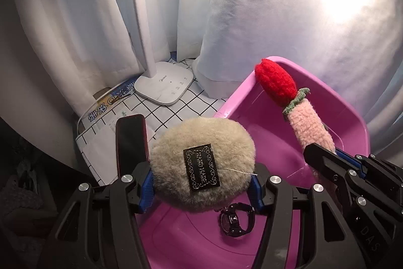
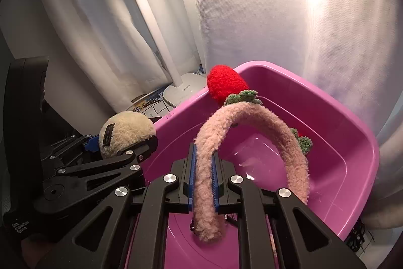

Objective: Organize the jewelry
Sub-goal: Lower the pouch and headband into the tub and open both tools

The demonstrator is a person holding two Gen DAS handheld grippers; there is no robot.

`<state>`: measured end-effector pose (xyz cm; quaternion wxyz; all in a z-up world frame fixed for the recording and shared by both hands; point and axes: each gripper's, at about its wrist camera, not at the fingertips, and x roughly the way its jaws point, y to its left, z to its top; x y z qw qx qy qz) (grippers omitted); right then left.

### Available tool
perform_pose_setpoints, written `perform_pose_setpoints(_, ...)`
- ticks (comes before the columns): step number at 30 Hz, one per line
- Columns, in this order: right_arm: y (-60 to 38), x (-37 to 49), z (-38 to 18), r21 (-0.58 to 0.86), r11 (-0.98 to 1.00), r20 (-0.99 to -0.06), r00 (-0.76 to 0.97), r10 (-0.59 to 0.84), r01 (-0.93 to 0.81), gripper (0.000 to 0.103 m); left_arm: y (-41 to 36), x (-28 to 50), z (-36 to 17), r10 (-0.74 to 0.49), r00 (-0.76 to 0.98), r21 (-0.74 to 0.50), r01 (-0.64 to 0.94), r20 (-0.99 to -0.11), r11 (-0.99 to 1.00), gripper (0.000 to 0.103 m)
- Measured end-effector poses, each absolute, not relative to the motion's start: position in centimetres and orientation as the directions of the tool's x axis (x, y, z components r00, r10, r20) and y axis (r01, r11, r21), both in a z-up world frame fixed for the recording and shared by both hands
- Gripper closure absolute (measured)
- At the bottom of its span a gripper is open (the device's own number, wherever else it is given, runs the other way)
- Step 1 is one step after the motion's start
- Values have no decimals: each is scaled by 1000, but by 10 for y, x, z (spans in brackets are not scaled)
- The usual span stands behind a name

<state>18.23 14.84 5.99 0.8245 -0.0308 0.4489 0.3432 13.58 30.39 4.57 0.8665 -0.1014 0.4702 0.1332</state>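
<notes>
My left gripper [image 1: 201, 187] is shut on a beige fluffy pom-pom piece [image 1: 204, 163] with a black label, held over the near edge of the pink plastic tub [image 1: 352, 127]. It also shows in the right wrist view [image 2: 126, 132]. My right gripper [image 2: 203, 177] is shut on a pink fuzzy headband [image 2: 252, 122] with a red knitted strawberry [image 2: 225, 85], held above the tub [image 2: 352, 143]. The headband shows in the left wrist view [image 1: 309, 127] too. A black wristwatch [image 1: 236, 219] lies on the tub floor under the left gripper.
A white desk lamp [image 1: 163, 85] stands behind the tub on a black-grid white cloth [image 1: 176, 110]. A dark red phone [image 1: 131, 143] stands left of the pom-pom. White curtains [image 1: 289, 29] hang close behind. A printed box [image 1: 108, 102] lies at the back left.
</notes>
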Motion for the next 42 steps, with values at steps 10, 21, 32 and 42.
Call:
perform_pose_setpoints(10, 151, 212, 38, 290, 791, -809, 304, 504, -539, 92, 287, 146, 41, 147, 504, -14, -302, -851, 953, 45)
perform_pose_setpoints(21, 141, 218, 30, 303, 812, -826, 287, 485, -500, 91, 273, 143, 40, 135, 484, -13, -290, -865, 957, 45)
perform_pose_setpoints(32, 136, 222, 31, 205, 868, -856, 348, 383, -452, 61, 270, 144, 38, 140, 455, 6, -284, -879, 959, 35)
perform_pose_setpoints(42, 113, 203, 68, 199, 855, -781, 450, 434, -480, 45, 273, 134, 59, 186, 483, 25, -320, -856, 947, 13)
